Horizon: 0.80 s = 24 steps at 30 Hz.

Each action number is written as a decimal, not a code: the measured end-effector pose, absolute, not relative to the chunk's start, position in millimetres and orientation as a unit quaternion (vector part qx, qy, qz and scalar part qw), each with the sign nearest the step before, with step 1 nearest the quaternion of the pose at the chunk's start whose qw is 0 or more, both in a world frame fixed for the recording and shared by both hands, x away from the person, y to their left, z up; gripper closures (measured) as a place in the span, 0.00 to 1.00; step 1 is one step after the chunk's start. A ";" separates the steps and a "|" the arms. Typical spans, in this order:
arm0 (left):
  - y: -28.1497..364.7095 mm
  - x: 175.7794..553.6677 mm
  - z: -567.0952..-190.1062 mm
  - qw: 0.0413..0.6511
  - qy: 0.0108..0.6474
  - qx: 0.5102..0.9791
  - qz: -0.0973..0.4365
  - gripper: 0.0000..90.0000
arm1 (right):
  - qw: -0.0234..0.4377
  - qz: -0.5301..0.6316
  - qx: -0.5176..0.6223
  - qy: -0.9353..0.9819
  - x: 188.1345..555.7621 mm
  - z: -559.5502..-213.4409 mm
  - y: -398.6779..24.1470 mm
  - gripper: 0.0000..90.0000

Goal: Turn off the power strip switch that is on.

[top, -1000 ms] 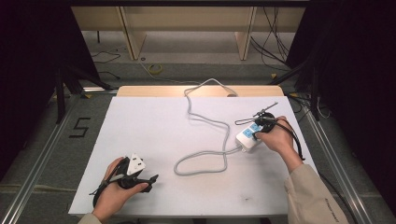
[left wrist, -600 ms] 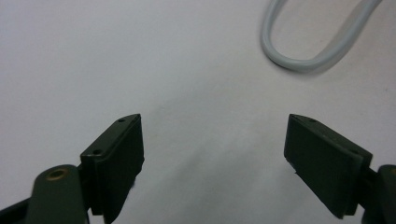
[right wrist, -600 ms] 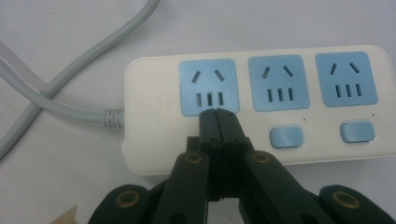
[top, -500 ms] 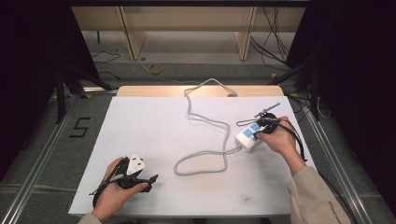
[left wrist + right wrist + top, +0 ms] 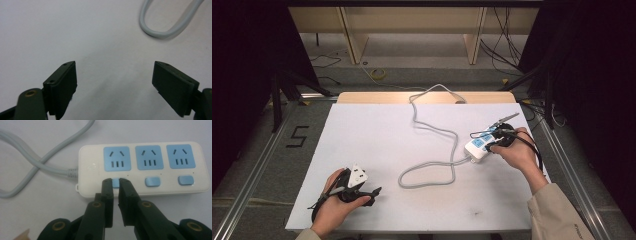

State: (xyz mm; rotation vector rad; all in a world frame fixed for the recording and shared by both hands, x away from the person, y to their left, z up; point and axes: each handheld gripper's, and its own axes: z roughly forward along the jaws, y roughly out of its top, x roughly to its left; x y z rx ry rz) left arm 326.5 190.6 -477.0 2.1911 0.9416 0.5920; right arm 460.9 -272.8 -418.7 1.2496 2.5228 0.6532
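Observation:
A white power strip (image 5: 479,146) with three blue sockets and three blue switches (image 5: 152,181) lies at the table's right. My right gripper (image 5: 115,180) points down at it, its tips resting at the switch nearest the cord end (image 5: 115,184). Its jaws have just been opening and stand a narrow gap apart, with that switch showing between the tips and nothing clasped. The strip's grey cable (image 5: 432,170) loops across the middle of the table. My left gripper (image 5: 371,196) rests near the front left, jaws wide open (image 5: 115,75) over bare table.
The white table top (image 5: 377,135) has a wooden strip along its far edge. The cable (image 5: 160,30) loop lies just ahead of my left gripper and runs off the far edge. Metal rails flank the table.

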 end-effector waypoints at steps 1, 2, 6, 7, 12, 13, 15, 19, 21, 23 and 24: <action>190.6 326.4 -476.9 0.336 0.361 0.840 0.227 0.22 | 0.126 0.225 0.429 0.866 459.2 -418.8 -273.2 0.90; 190.6 326.4 -476.9 0.335 0.361 0.840 0.227 0.22 | 0.126 0.227 0.428 0.866 457.6 -419.2 -273.8 0.90; 190.4 326.3 -477.1 0.336 0.361 0.840 0.227 0.22 | 0.128 0.230 0.425 0.866 450.8 -419.8 -275.2 0.88; 190.3 326.3 -477.0 0.336 0.362 0.840 0.227 0.22 | 0.127 0.232 0.425 0.865 449.1 -419.8 -275.4 0.88; 190.4 326.2 -477.0 0.336 0.362 0.839 0.227 0.22 | 0.123 0.240 0.425 0.864 440.7 -421.0 -278.4 0.84; 190.5 326.2 -477.0 0.336 0.362 0.839 0.227 0.22 | 0.119 0.243 0.424 0.864 438.8 -421.8 -279.5 0.84; 190.5 326.2 -477.0 0.336 0.363 0.839 0.227 0.22 | 0.114 0.250 0.426 0.862 434.5 -423.2 -281.6 0.83; 190.1 326.2 -477.0 0.336 0.363 0.839 0.226 0.22 | 0.112 0.261 0.425 0.860 425.1 -425.7 -286.0 0.79; 189.9 326.2 -477.1 0.335 0.362 0.840 0.226 0.22 | 0.109 0.271 0.423 0.858 420.0 -426.8 -287.4 0.76; 189.7 326.1 -477.2 0.335 0.362 0.840 0.226 0.22 | 0.109 0.276 0.419 0.858 414.7 -427.9 -287.9 0.74; 189.6 326.1 -477.2 0.335 0.362 0.840 0.226 0.22 | 0.110 0.280 0.416 0.858 412.2 -428.5 -288.1 0.73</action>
